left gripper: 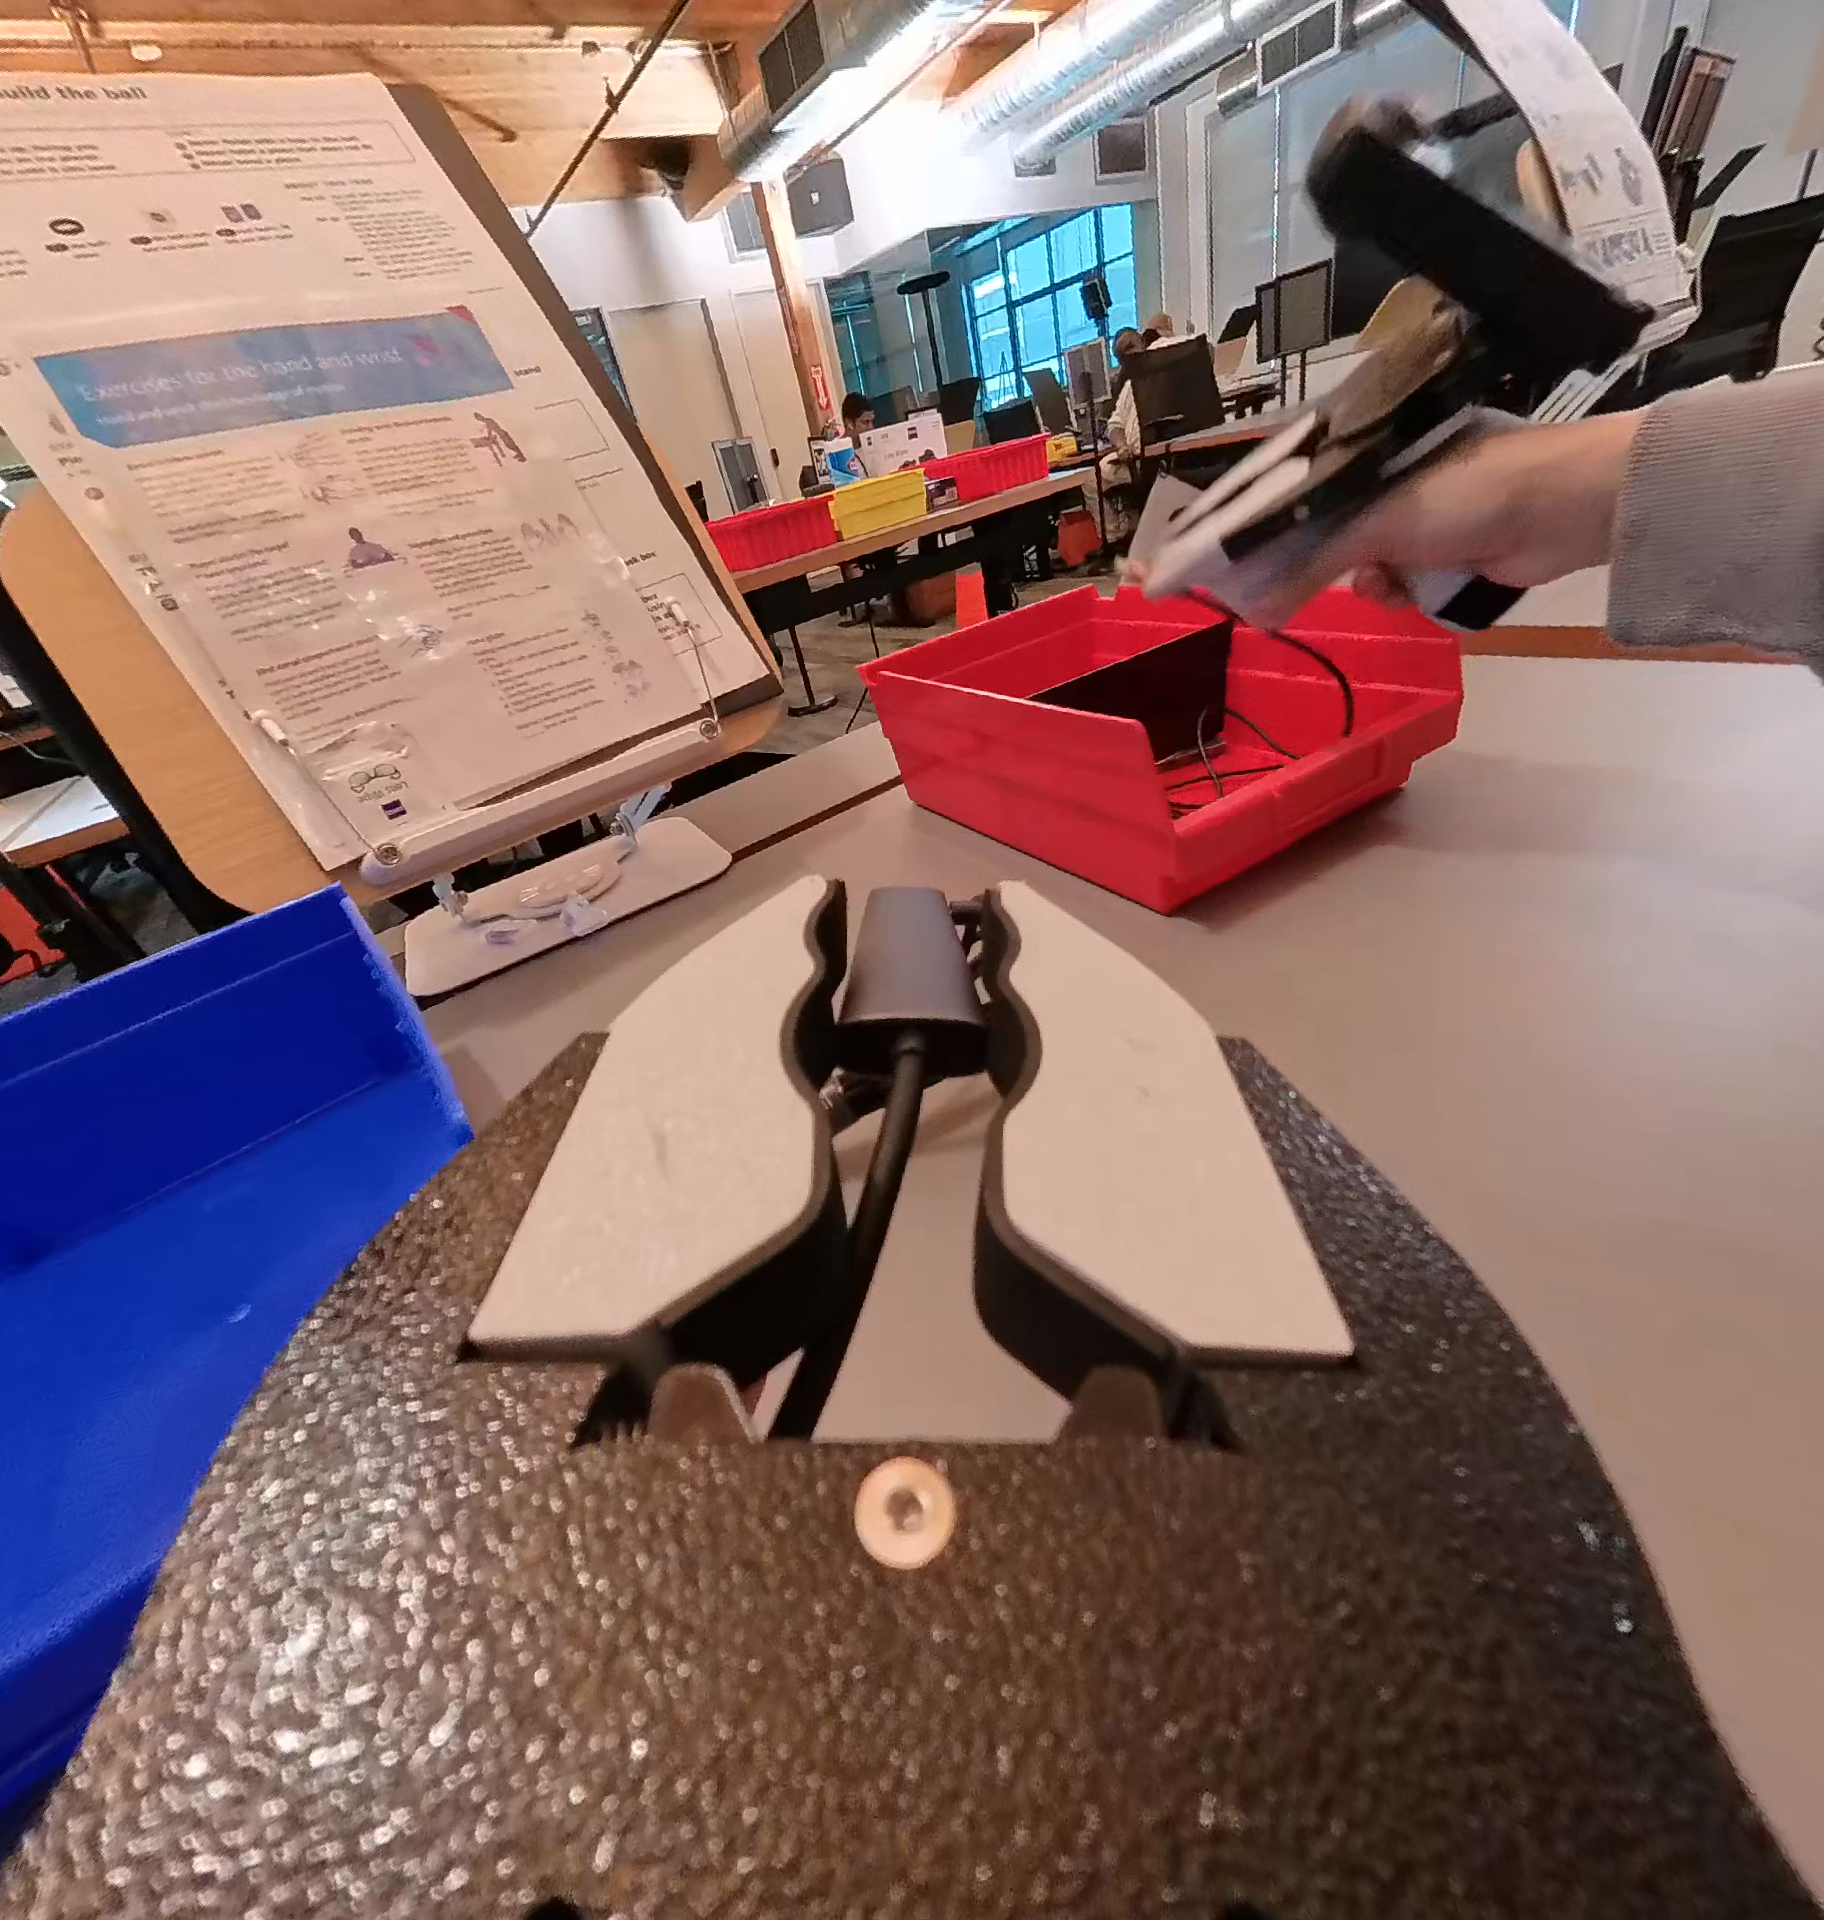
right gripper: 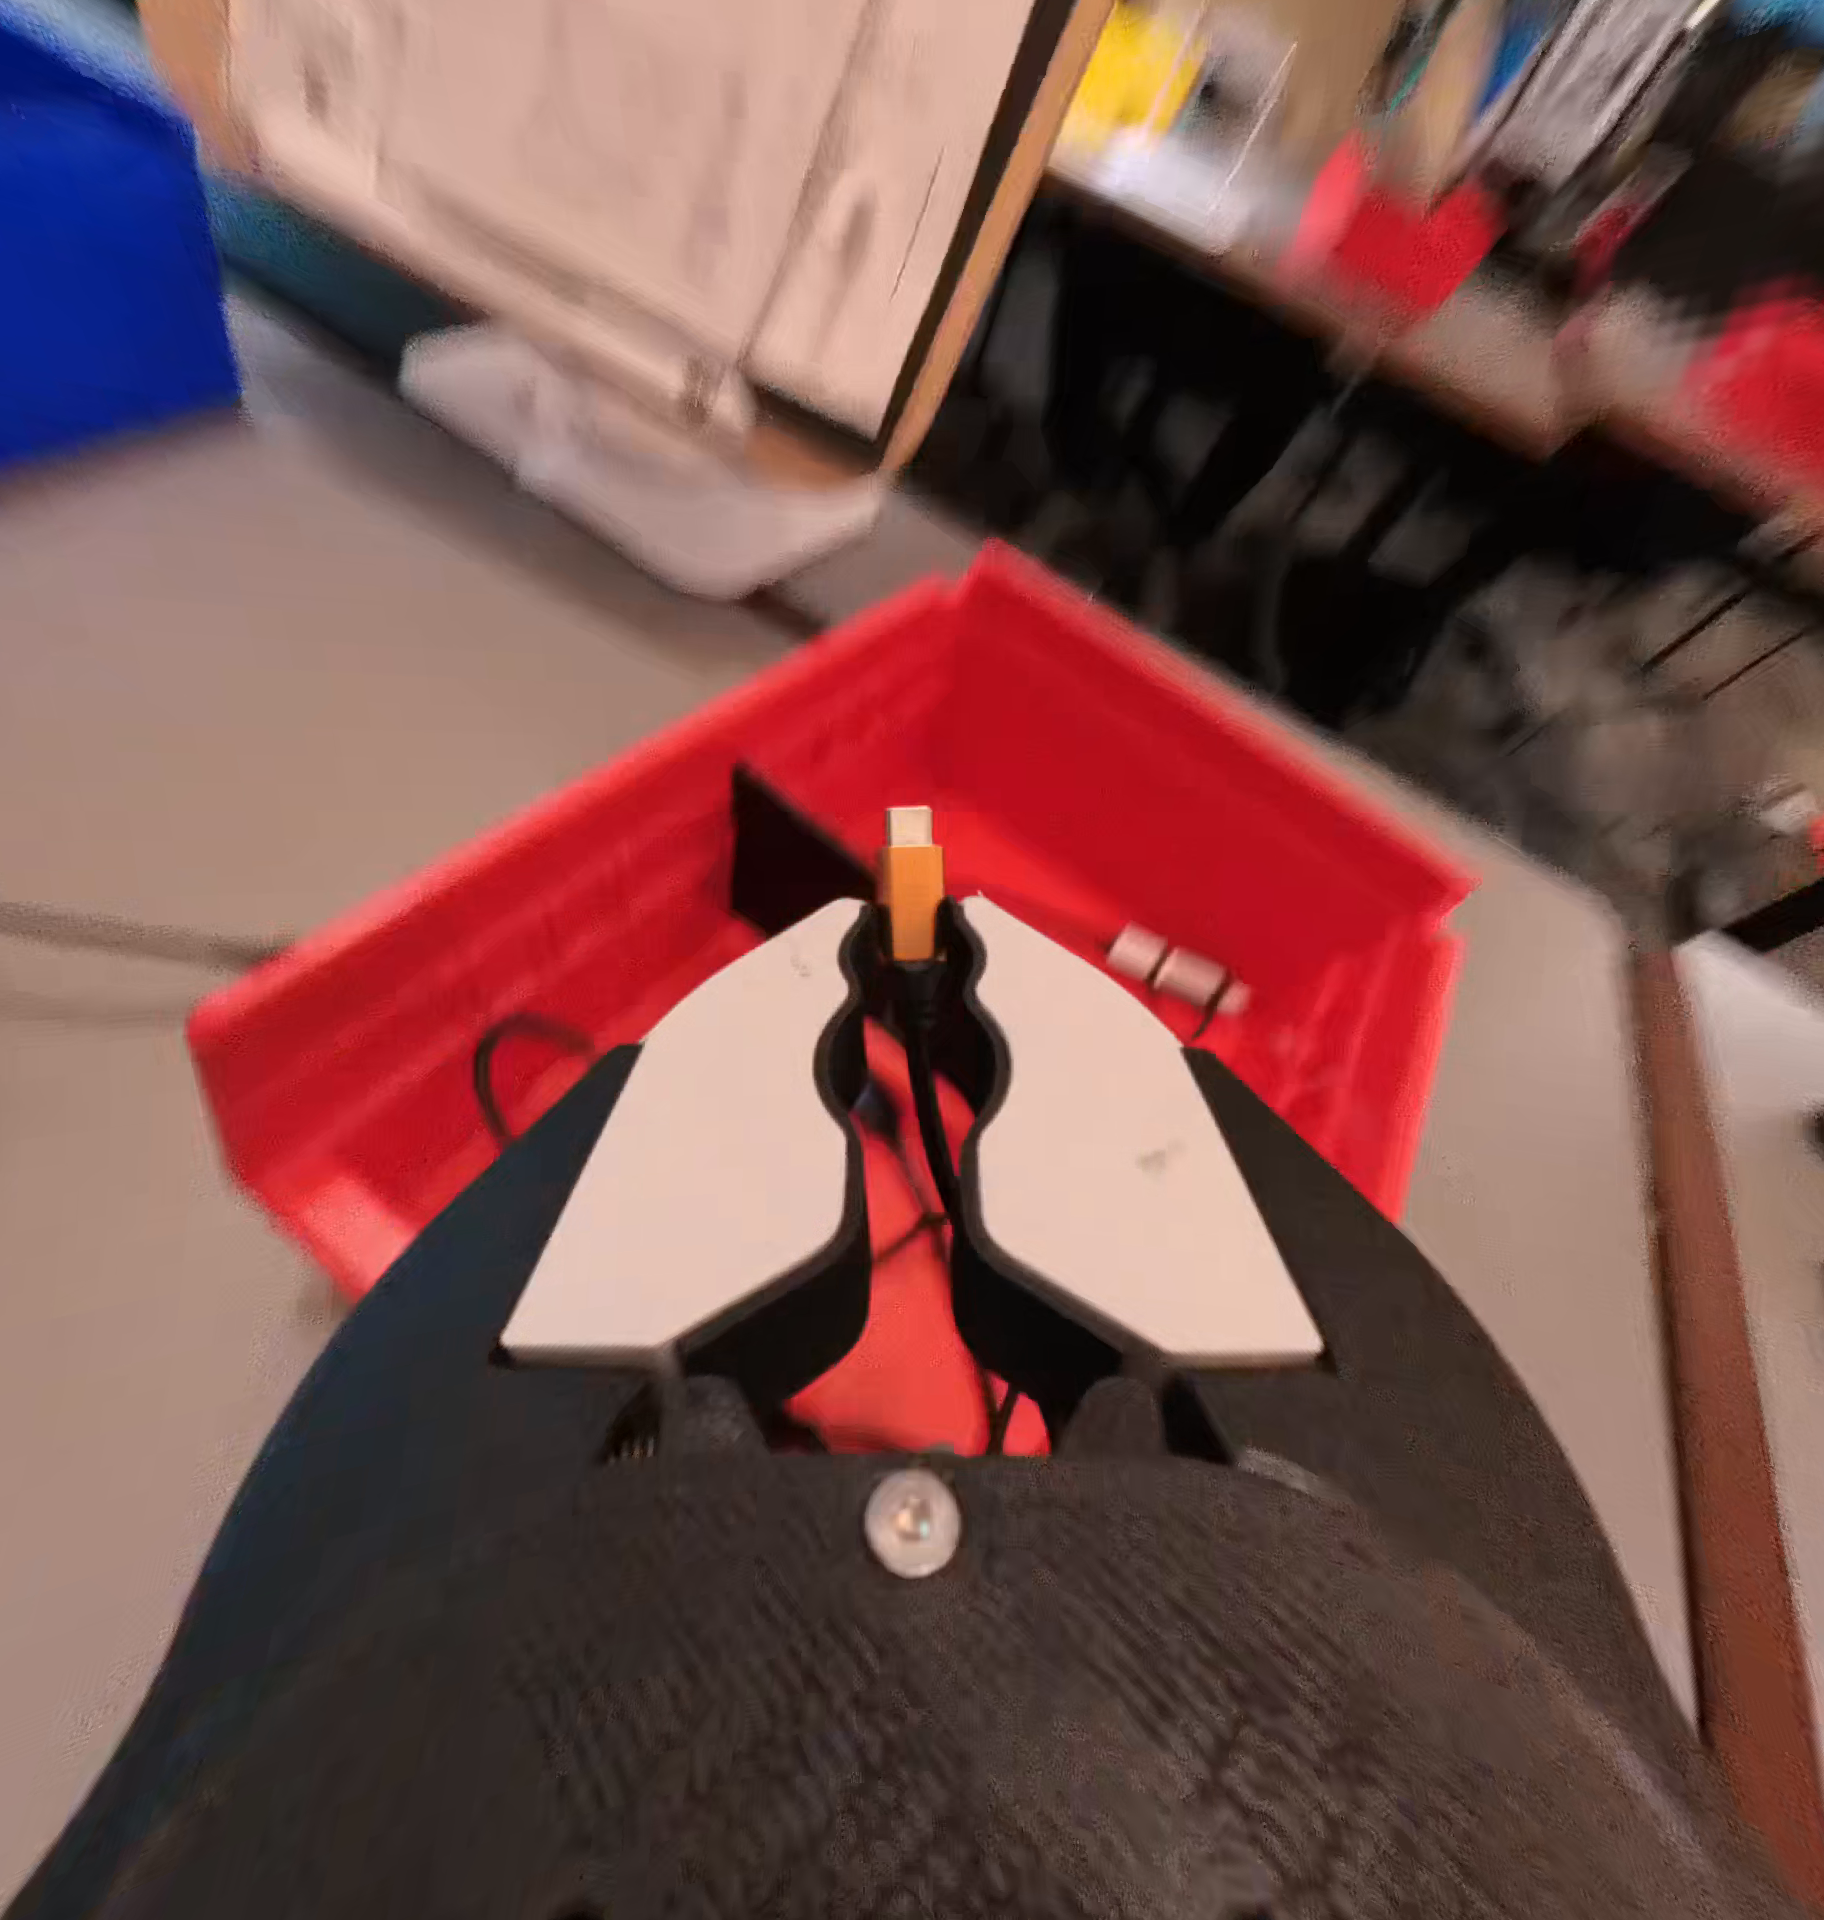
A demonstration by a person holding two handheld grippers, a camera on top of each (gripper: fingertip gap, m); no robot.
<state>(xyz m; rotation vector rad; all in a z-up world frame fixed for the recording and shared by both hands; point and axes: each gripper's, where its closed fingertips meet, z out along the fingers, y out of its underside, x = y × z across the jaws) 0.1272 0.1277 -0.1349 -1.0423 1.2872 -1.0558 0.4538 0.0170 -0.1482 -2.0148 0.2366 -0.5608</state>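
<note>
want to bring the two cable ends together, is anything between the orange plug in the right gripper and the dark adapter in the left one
Nothing visible does. The left gripper is shut on the dark adapter above bare table. The right gripper holds the orange plug above the red bin, with open air between them.

Being counted on the grey table (left gripper: 1510, 1039): two grippers, the left gripper (left gripper: 913, 935) and the right gripper (right gripper: 910, 914); one dark adapter (left gripper: 908, 966); one orange-shelled plug (right gripper: 910, 899); one red bin (left gripper: 1043, 769) and one blue bin (left gripper: 160, 1195); one black divider (left gripper: 1147, 686); two silver connectors (right gripper: 1162, 961); one document stand (left gripper: 295, 468). Farther bins are being left uncounted, being blurred.
</note>
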